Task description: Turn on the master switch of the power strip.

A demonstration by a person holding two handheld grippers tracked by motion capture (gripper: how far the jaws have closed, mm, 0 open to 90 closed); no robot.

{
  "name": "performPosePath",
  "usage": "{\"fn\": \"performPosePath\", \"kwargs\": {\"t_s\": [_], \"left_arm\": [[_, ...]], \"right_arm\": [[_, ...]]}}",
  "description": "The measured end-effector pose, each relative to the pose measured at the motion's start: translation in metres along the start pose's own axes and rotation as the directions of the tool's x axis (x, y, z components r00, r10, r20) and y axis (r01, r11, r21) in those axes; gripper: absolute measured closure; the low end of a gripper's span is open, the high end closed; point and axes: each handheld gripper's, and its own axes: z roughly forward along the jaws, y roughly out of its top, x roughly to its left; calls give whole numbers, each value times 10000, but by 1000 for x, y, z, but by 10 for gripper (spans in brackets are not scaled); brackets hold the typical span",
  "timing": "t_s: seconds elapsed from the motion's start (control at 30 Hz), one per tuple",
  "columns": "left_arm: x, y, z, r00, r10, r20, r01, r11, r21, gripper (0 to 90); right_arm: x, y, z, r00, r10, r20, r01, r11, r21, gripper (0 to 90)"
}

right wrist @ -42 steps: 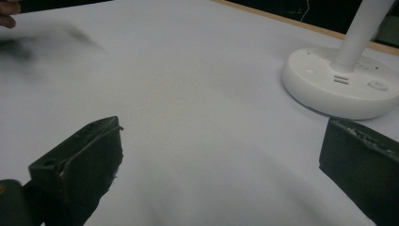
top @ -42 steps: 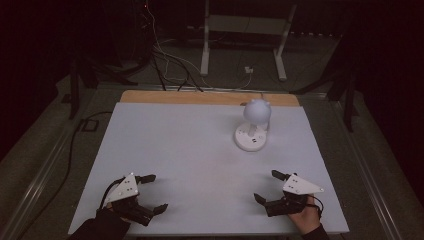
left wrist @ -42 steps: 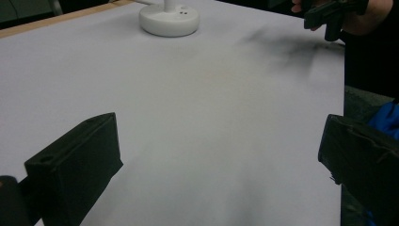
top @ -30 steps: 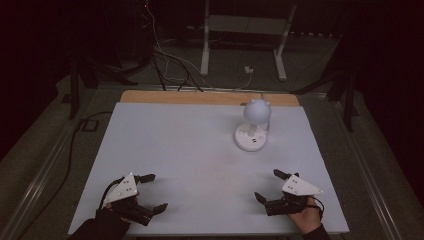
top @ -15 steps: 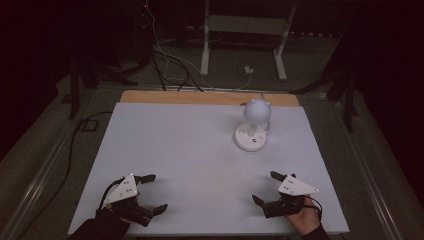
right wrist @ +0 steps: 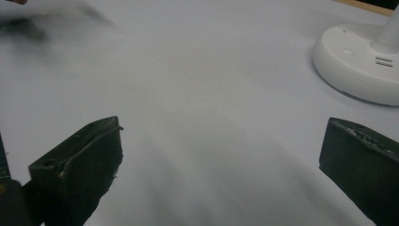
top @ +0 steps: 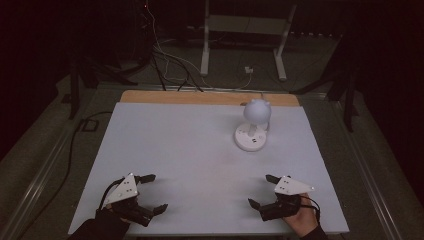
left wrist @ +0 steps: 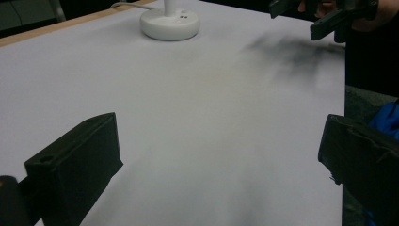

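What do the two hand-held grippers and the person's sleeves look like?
Each hand-held gripper, left and right, has two blocky black jaws and a pale three-cornered plate on top marked with small dark dots. A dark cable loops from the right one. The left sleeve is black.

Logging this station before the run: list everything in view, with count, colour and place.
Lamp: one, white, round base and ball-shaped head, far right part of the table.
Table: one, pale grey-white top with a wooden strip along its far edge.
Metal stand: one, light grey, on the floor beyond the table.
Cables: several, white and black, on the floor beyond and left of the table.
Left claw: one, black with a grey plate, near left corner, jaws apart, holding nothing.
Right claw: one, black with a grey plate, near right corner, jaws apart, holding nothing.
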Motion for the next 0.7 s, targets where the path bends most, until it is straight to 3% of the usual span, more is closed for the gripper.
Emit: {"fn": "performPosePath", "kwargs": {"t_s": [0.3,0.43,0.7], "left_arm": [[0,0,1,10000,29,-14,-29,10000,23,2],[0,0,1,10000,30,12,-30,10000,37,2],[0,0,1,10000,58,-10,-58,10000,42,2]], "right_arm": [[3,5,1,9992,175,-361,-173,9998,45,0],[4,8,0,9993,50,-360,-54,9999,-111,0],[3,18,-3,9989,293,-368,-303,9992,-263,0]]}}
